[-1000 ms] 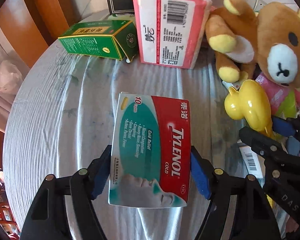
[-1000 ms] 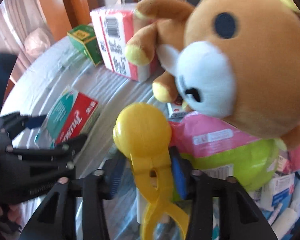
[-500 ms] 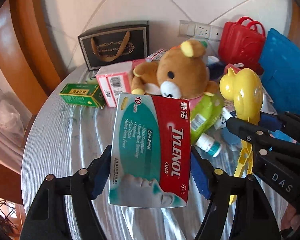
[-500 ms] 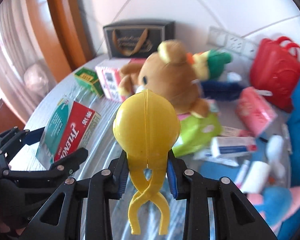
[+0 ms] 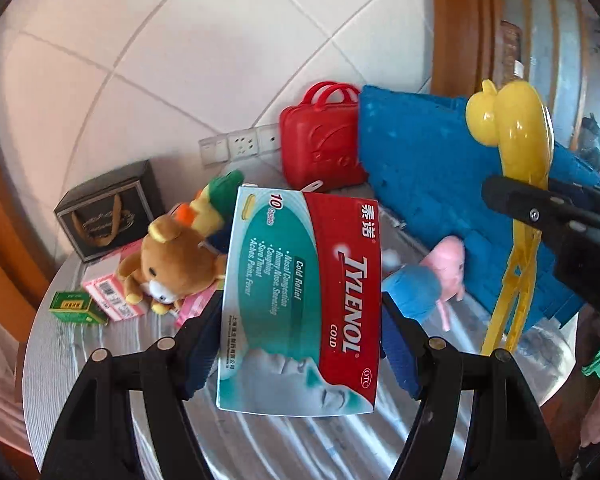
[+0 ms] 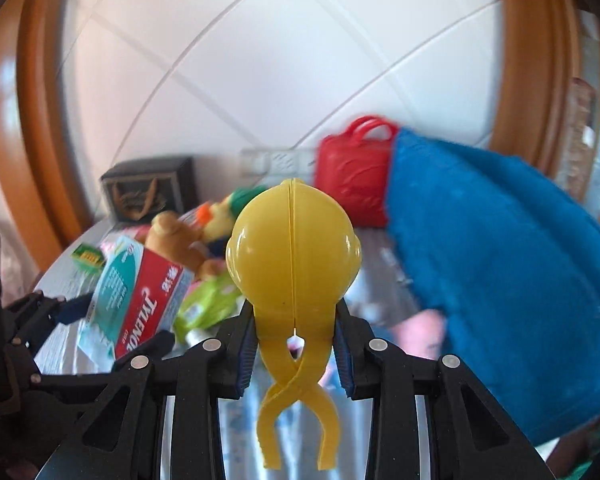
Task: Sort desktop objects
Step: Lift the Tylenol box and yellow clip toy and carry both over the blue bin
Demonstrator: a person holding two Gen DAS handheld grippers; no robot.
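The left gripper (image 5: 300, 344) has its blue pads pressed on the two long edges of a Tylenol Cold box (image 5: 300, 300), which it carries flat-faced, clear of the grey round table (image 5: 100, 332), long axis running from six o'clock to twelve o'clock along the fingers. The right gripper (image 6: 294, 344) has just been closing and now pinches the neck of a yellow duck-shaped clamp (image 6: 294, 256), its round head toward twelve o'clock and its crossed handles hanging toward six o'clock. In the left wrist view the right gripper and duck sit at about two o'clock from the box, well apart from it. The blue storage bin (image 5: 440, 184) fills the right of both views: at one to two o'clock from the box, at three o'clock from the duck. The right hand appears nearer to it, so I judge the duck reaches it first. The teddy bear (image 5: 172, 264), pink carton (image 5: 112, 292) and green box (image 5: 74, 306) remain at nine to ten o'clock.
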